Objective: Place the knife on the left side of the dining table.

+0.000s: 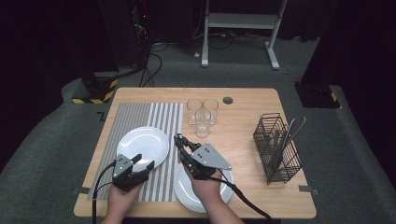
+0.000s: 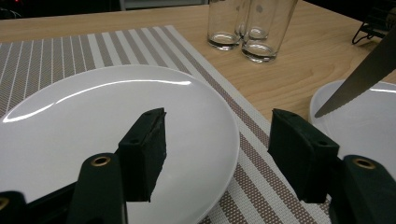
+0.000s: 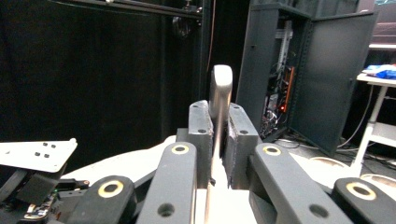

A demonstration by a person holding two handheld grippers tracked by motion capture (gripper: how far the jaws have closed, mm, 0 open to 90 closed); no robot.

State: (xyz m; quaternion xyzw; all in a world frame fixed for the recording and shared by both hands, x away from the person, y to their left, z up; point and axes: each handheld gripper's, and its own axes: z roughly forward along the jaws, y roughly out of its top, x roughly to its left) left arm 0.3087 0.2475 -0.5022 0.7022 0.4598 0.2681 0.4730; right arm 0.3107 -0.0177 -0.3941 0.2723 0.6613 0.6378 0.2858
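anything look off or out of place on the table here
Nothing is spilled or broken. One oddity: the second plate sits on bare wood, half off the striped placemat, its near rim close to the table edge. The right gripper holds a knife over it.

Light wooden rectangular table (image 1: pixel 243 135), standing on grey carpet (image 1: pixel 51 140). Covered on the left by a grey-and-white striped woven placemat (image 1: pixel 140 116), with a round white plate (image 1: pixel 149 140) resting on it. Bearing a second round white plate (image 1: pixel 184 189) at the near edge (partly hidden), just right of the mat. Carrying three clear drinking glasses (image 1: pixel 202 114) clustered near the far edge, touching or nearly so. Holding a black wire cutlery basket (image 1: pixel 276 147) at the right, with metal utensils upright inside.
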